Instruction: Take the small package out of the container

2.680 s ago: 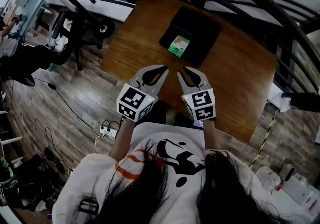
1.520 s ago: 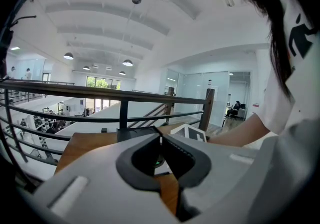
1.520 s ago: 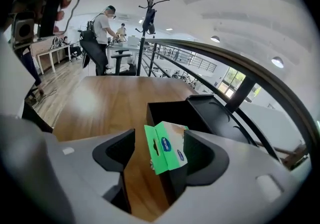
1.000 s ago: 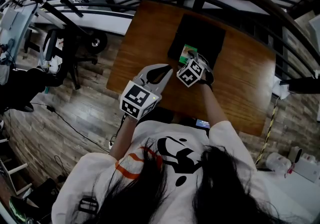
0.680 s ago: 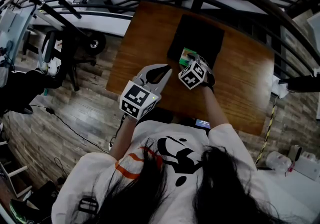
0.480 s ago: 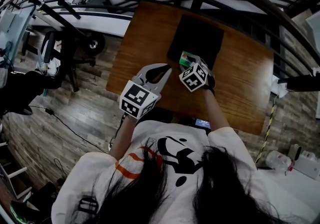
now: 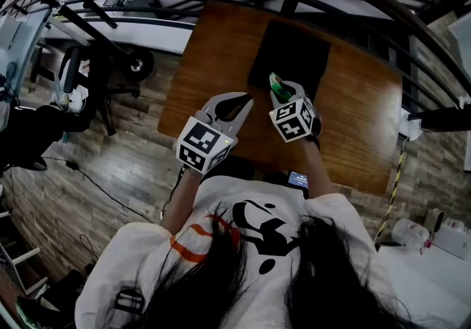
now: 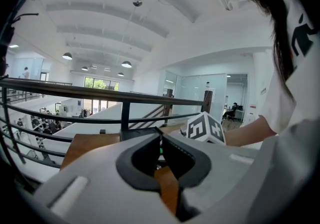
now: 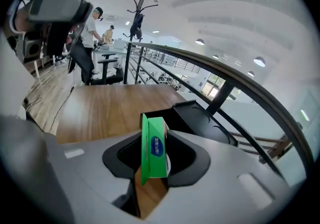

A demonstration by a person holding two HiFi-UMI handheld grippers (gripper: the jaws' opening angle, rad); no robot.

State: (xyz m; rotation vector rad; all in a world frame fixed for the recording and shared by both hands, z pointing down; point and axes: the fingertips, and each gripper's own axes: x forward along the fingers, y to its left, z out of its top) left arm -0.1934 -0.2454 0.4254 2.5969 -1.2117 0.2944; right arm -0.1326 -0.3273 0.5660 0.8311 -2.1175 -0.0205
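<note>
right claw (image 7: 282, 93), jaws just closing, grips the small package (image 9: 155, 148), lifted out of the container (image 7: 298, 48) i think, so only setting it down is left; left claw (image 8: 161, 153) closed & empty.

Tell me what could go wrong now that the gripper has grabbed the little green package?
The right gripper's jaws have just been closing on the green package, and much of it sticks out past them, so it might slip or tip out. It hangs near the black container's front edge, so a drop could land it back inside or on the wooden table. The left gripper, shut and empty, waits close by; swinging that way might bump it.
</note>
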